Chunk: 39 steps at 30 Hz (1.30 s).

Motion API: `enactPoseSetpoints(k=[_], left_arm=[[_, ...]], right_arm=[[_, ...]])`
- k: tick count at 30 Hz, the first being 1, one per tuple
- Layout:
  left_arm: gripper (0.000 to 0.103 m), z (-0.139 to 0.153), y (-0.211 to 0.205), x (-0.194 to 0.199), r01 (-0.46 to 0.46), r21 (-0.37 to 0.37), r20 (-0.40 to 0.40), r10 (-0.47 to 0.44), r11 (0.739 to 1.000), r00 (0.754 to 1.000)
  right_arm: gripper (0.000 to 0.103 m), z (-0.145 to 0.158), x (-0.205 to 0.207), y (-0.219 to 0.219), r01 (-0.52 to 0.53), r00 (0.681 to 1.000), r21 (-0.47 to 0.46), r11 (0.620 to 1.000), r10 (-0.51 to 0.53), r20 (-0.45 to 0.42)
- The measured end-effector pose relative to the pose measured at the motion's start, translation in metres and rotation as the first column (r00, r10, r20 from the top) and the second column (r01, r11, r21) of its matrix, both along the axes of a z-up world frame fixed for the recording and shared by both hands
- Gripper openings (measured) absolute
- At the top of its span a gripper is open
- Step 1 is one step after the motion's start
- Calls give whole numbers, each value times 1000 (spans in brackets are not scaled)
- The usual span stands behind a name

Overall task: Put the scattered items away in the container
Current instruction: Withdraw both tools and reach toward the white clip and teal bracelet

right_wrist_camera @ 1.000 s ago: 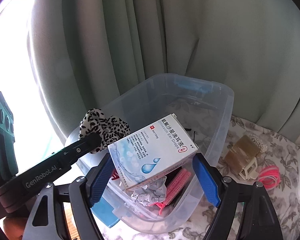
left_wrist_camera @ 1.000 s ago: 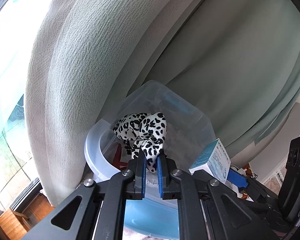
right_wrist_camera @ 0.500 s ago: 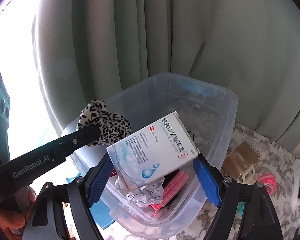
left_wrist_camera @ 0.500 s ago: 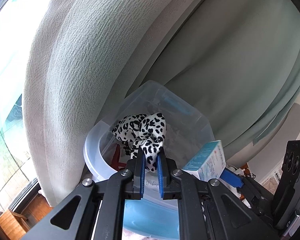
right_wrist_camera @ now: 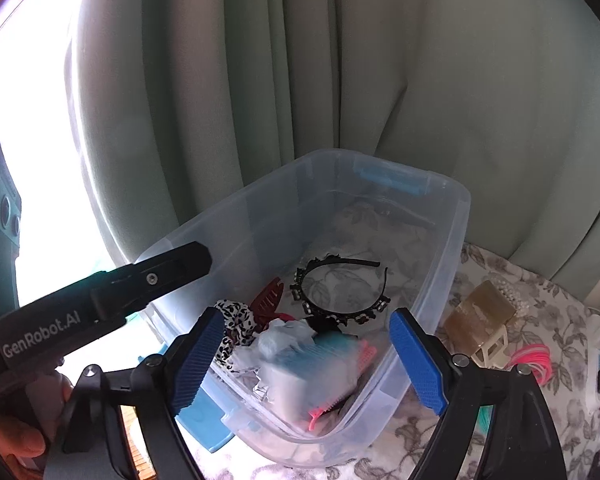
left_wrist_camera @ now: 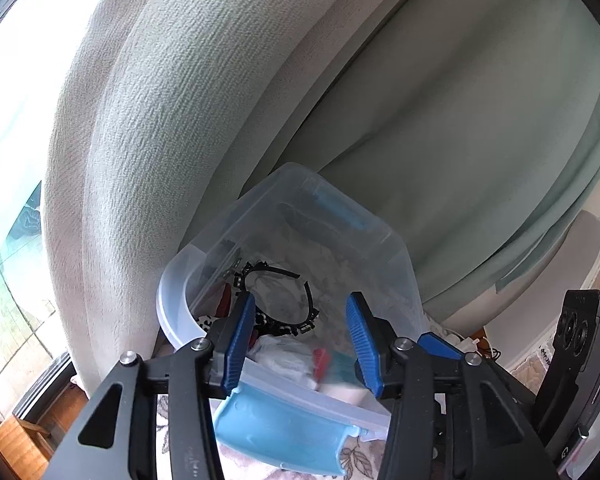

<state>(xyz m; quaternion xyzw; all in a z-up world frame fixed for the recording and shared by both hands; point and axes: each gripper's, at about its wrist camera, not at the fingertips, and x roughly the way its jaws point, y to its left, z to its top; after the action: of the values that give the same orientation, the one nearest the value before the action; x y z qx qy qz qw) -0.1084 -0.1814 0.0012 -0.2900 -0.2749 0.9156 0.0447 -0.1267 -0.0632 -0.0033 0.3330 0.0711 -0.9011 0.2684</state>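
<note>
Both the left gripper (left_wrist_camera: 296,336) and right gripper (right_wrist_camera: 308,356) are wide open, holding nothing. The blurry box (right_wrist_camera: 312,372) lies in the clear bin (right_wrist_camera: 456,216) right below the right gripper. It is too blurry to tell which way it points.

Left claw (left_wrist_camera: 300,340) released scrunchie (right_wrist_camera: 236,320); right claw (right_wrist_camera: 304,360) dropped box (right_wrist_camera: 312,368) into bin (right_wrist_camera: 456,240).

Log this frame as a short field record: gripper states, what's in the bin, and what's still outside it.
left gripper: open, empty, above bin
right gripper: open, empty, above bin
container: clear plastic bin, blue latches
in bin: black headband, leopard scrunchie, medicine box (blurred), red claw clip, pink comb
outside bin: amber claw clip, pink hair ties on floral cloth
task status: not finished
</note>
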Motion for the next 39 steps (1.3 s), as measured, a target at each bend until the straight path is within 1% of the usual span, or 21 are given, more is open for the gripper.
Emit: enactPoseSetpoints(k=[5,9,13,14,15,16,18,21,23,25,27,29,32,35,39], left_arm=[[49,15,10,6,9,-26,-18,-9,1000,1000],[49,32,24,12,27,-51,-41,-29,998,999],[49,48,38,19,46,-79,-63,-51,996,997],[49,53,41,22,52,-88,-68,-58,995,996],[49,63,25,18,56,-95,-73,-63,994,995],[49,63,24,19,64,-104,-78,-72,993,994],[49,60,40,25,84,-126,-90,-96,988,991],[49,63,68,32,124,-164,-99,-141,979,985],[49,58,82,30,155,-193,-92,-175,969,980],[49,60,94,35,186,-217,-81,-208,958,975],[49,64,108,40,219,-240,-68,-241,946,968],[49,58,128,34,253,-263,-53,-276,931,960],[49,52,155,29,313,-296,-23,-334,903,942],[49,40,180,25,378,-323,24,-391,868,920],[49,16,202,10,426,-331,93,-420,842,903]], right_arm=[[88,5,4,9,35,999,-23,999,-36,-15],[88,13,9,30,88,996,-52,995,-89,-22],[88,29,17,57,148,988,-113,983,-152,-33],[88,28,13,65,160,985,-127,979,-166,-39],[88,32,15,73,174,982,-141,975,-182,-46],[88,38,19,82,188,979,-156,970,-199,-52],[88,48,22,104,217,971,-182,959,-231,-60],[88,50,20,131,265,957,-213,941,-283,-63],[88,51,21,150,303,945,-227,925,-322,-51],[88,49,22,168,333,935,-253,908,-352,-32],[88,44,22,183,361,926,-267,894,-378,-14],[88,37,22,197,393,914,-270,879,-406,6],[88,17,14,216,437,897,-271,858,-438,61],[88,-7,4,224,462,887,-244,852,-445,125],[88,-35,-5,228,481,876,-221,849,-450,174]])
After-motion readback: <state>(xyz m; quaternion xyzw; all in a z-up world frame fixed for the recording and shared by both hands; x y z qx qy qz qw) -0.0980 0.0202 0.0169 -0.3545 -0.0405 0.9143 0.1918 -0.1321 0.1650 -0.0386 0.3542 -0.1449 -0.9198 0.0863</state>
